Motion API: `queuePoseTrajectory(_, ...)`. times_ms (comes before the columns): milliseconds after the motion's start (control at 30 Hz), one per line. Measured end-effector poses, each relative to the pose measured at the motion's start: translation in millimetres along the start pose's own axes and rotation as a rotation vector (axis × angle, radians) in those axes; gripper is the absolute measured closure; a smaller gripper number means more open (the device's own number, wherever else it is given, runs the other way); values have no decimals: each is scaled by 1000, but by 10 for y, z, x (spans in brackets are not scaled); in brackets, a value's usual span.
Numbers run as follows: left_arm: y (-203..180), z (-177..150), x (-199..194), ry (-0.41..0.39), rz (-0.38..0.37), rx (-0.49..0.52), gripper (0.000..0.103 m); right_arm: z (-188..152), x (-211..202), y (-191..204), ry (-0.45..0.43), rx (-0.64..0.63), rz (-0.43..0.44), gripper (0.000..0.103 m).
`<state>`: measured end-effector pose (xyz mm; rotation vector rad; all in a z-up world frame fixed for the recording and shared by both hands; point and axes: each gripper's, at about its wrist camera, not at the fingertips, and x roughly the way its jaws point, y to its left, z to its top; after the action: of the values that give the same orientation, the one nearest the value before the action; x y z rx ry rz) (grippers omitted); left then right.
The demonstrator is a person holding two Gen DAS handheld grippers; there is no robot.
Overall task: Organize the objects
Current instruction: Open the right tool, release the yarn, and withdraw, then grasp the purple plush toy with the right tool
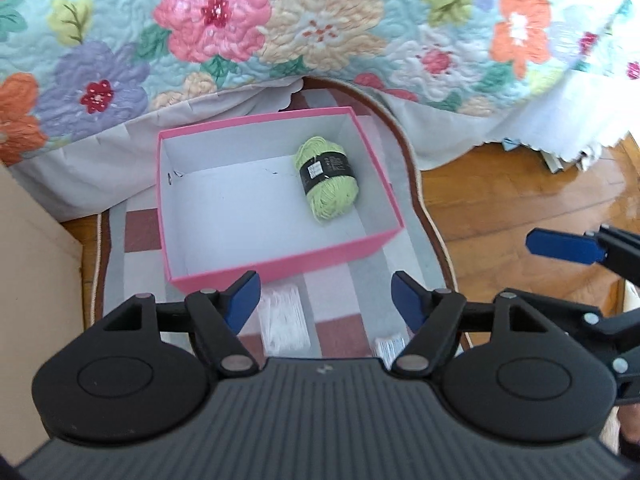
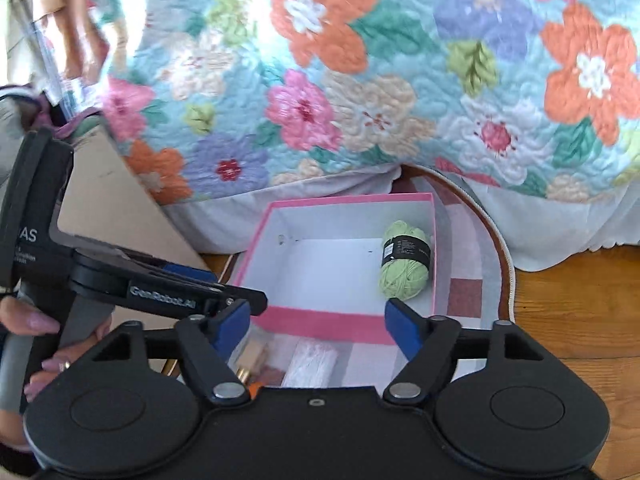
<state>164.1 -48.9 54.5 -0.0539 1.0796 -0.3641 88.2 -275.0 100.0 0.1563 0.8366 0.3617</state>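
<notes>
A green yarn skein lies in the pink box's far right corner. Left gripper and right gripper both gape, holding nothing, partly hiding blurred white packets on the rug.

Rug partly under quilt, yarn label print unreadable, bottom packet half hidden

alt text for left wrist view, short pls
An open pink cardboard box on a checked rug holds one light-green yarn skein near its right wall. The left tongs hover open before it, empty, below a floral quilt.
</notes>
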Motion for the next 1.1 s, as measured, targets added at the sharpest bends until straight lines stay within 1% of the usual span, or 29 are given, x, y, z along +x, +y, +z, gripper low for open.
queuePoseTrajectory(67,-33,-121,-143,-9,1,9,29,-104,-148,65,0,-35,-4,13)
queuePoseTrajectory(233,-49,-495,-418,-12,-40,5,22,-391,-408,156,4,-79,-29,10)
queuePoseTrajectory(267,-51,-565,-459,-17,-37,5,20,-451,-455,166,4,-86,-34,10)
queuePoseTrajectory(400,-106,-860,-580,-31,4,62,14,-677,-589,207,2,-114,-42,9)
queuePoseTrajectory(433,-121,-921,-589,-30,10,76,11,-729,-603,214,4,-120,-42,9)
queuePoseTrajectory(533,-171,-1120,-570,-20,29,98,8,-913,-601,231,3,-135,-15,9)
queuePoseTrajectory(600,-214,-1261,-499,-7,32,118,7,-1054,-535,243,7,-154,8,9)
queuePoseTrajectory(733,-239,-1460,-250,49,31,130,7,-1317,-312,242,31,-168,18,9)
queuePoseTrajectory(833,-209,-1563,-23,90,22,114,7,-1529,-125,212,15,-194,39,9)
queuePoseTrajectory(967,-132,-1618,228,122,-22,61,7,-1751,176,131,42,-215,33,10)
queuePoseTrajectory(1100,-89,-1640,515,132,-87,47,7,-1900,419,90,64,-225,44,10)
